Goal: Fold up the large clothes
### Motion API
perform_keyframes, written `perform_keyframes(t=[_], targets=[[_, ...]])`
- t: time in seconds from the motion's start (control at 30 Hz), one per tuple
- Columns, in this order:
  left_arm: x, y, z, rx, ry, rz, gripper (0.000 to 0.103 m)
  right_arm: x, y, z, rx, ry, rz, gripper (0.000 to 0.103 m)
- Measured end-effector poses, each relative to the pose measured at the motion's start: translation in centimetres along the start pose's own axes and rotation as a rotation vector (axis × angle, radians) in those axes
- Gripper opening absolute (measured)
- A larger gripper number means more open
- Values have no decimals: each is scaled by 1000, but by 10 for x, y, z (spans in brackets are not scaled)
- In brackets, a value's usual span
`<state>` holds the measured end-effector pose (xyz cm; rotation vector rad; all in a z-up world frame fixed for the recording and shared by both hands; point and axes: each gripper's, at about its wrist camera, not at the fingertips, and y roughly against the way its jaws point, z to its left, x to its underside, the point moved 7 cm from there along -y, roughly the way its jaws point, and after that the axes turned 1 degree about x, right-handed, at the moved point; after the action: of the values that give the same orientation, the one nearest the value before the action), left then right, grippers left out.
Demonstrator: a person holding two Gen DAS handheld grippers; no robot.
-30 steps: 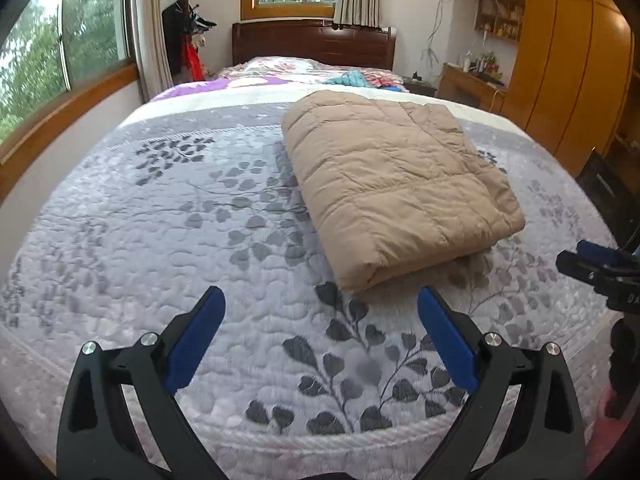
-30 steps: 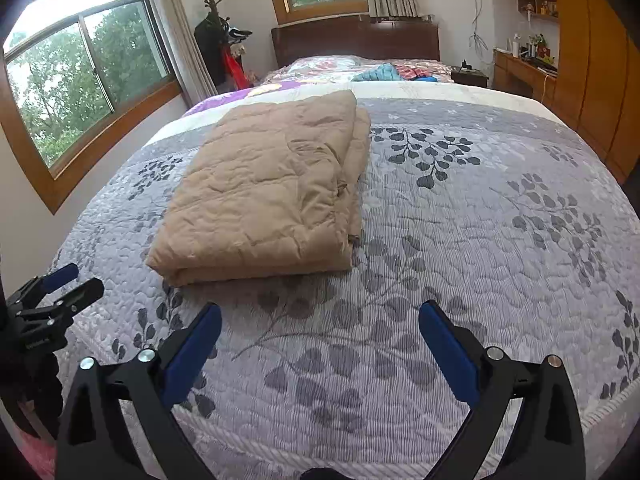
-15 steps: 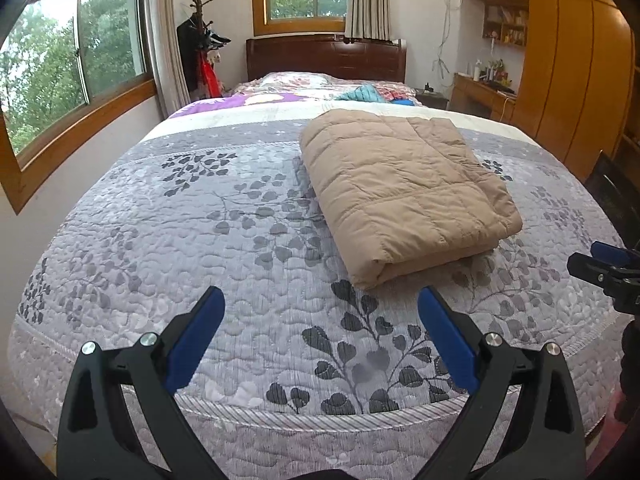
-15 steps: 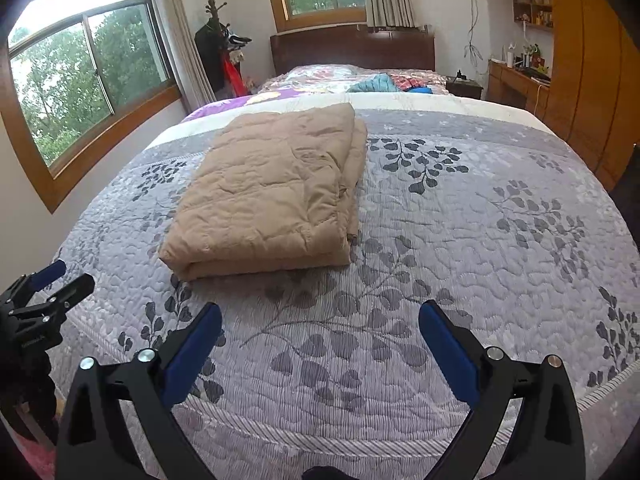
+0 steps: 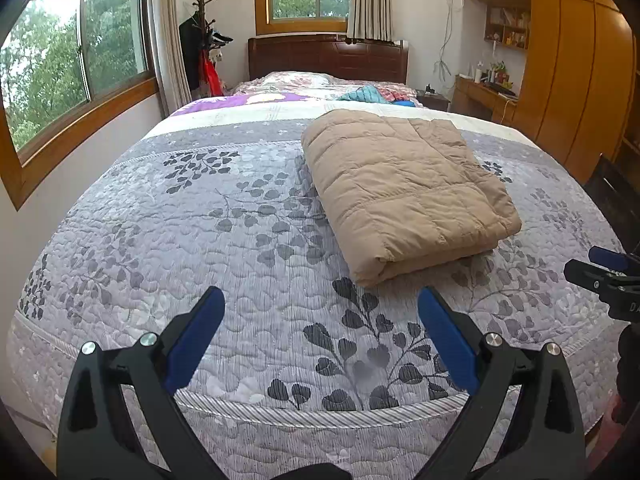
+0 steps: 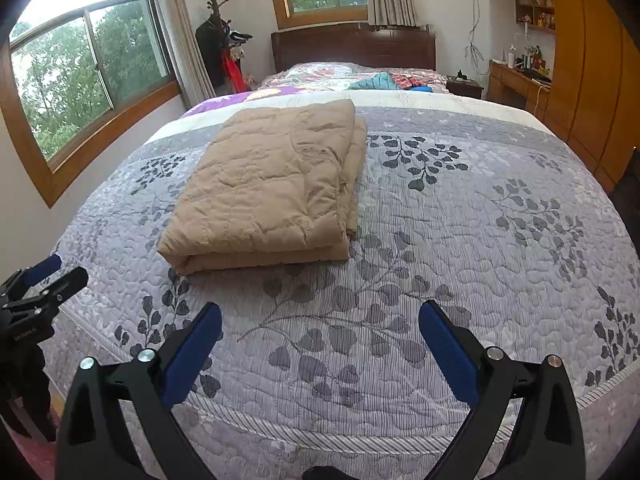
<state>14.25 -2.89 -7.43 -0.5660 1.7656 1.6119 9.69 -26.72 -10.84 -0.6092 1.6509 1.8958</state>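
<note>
The grey leaf-print bedspread (image 5: 248,248) lies flat and bare from the foot edge up to the folded tan quilted garment (image 5: 400,192), the one bulk on it, at one o'clock from the left gripper (image 5: 320,312). From the right gripper (image 6: 320,320) it sits at eleven o'clock; everything toward two o'clock is open cover.

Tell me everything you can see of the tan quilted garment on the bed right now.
The tan quilted garment is puffy, stitched in rectangular panels, and looks like padded fabric. It is folded into a thick rectangular stack, rounded fold facing the cameras, layered edges along its right side. It lies flat on the grey leaf-print bedspread, touching nothing else. Both open grippers are clear of it.
</note>
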Motion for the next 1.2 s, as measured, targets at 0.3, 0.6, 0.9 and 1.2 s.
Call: perform_keyframes(t=[0.3, 0.6, 0.9, 1.2], targets=[[0, 0, 0, 6, -2, 3, 97, 2, -1, 0, -2, 4, 4, 99], [0, -2, 0, 11, -1, 7, 97, 2, -4, -1, -5, 8, 12, 99], [2, -4, -2, 14, -3, 11, 97, 4, -7, -2, -8, 8, 19, 99], [2, -5, -1, 18, 1, 17, 97, 2, -10, -5, -9, 10, 28, 99]])
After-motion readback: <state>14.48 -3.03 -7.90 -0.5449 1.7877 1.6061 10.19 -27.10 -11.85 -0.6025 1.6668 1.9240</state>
